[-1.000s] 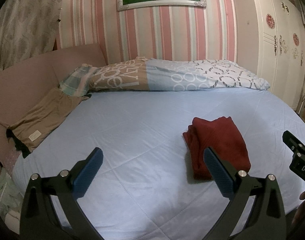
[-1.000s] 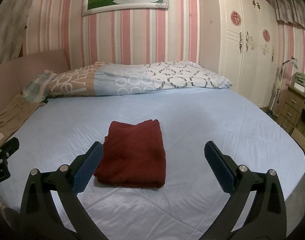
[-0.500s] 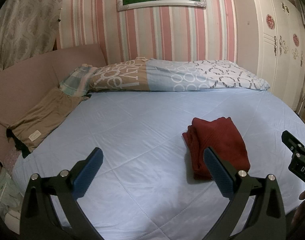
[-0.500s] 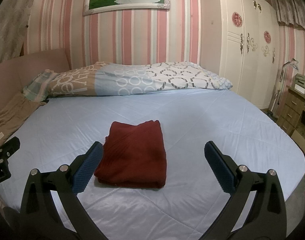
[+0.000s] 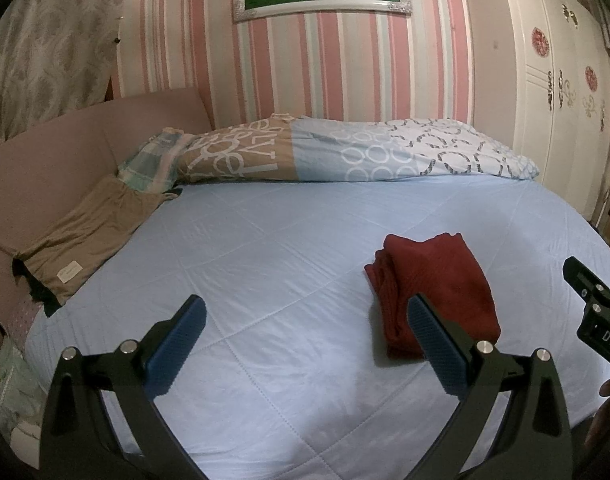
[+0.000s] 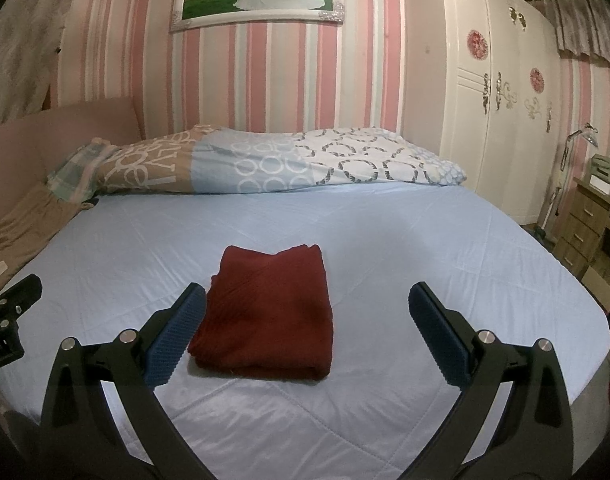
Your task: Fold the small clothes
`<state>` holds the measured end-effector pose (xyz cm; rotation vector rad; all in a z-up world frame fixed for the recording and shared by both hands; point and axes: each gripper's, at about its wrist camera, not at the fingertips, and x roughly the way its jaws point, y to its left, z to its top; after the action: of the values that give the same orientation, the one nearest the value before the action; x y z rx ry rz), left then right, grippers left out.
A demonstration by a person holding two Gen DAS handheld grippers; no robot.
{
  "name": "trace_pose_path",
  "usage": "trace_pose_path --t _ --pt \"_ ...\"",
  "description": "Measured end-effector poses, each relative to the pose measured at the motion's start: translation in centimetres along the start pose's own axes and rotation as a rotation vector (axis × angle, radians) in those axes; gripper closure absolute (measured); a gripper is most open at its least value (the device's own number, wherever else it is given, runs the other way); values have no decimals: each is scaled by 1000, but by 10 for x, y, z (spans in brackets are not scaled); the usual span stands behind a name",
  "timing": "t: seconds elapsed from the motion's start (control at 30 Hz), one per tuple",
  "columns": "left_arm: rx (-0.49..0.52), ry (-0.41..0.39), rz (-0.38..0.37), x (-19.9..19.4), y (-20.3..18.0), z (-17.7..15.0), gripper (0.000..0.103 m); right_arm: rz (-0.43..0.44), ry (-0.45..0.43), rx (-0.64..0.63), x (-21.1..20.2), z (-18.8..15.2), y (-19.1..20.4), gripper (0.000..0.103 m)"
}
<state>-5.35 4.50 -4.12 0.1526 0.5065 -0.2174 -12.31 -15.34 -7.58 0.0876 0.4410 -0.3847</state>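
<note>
A dark red garment [image 5: 437,284] lies folded into a neat rectangle on the light blue bed sheet [image 5: 273,256]. In the right wrist view the garment [image 6: 269,316] lies just ahead, between the fingers and closer to the left one. My left gripper [image 5: 305,320] is open and empty above the sheet, with the garment behind its right finger. My right gripper [image 6: 307,320] is open and empty, held above the bed short of the garment. Each gripper's body shows at the edge of the other's view.
A folded patterned duvet [image 5: 345,152] lies along the far side of the bed. A brown garment [image 5: 81,232] lies at the left by the pink headboard [image 5: 45,168]. A white wardrobe [image 6: 493,100] and a wooden drawer unit [image 6: 585,228] stand to the right.
Both grippers have barely shifted, staying open and empty. The red garment has not moved.
</note>
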Motion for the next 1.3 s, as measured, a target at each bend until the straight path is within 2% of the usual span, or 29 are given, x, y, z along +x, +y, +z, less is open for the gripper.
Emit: trace_pose_path --t 0.53,0.97,1.3 --pt "-3 10 -3 1 -1 1 2 2 0 3 -1 1 1 3" --pt "8 1 24 -2 -6 -1 2 -1 8 -2 0 -1 2 3" --pt "0 26 3 1 -6 2 2 0 16 0 2 -3 2 3"
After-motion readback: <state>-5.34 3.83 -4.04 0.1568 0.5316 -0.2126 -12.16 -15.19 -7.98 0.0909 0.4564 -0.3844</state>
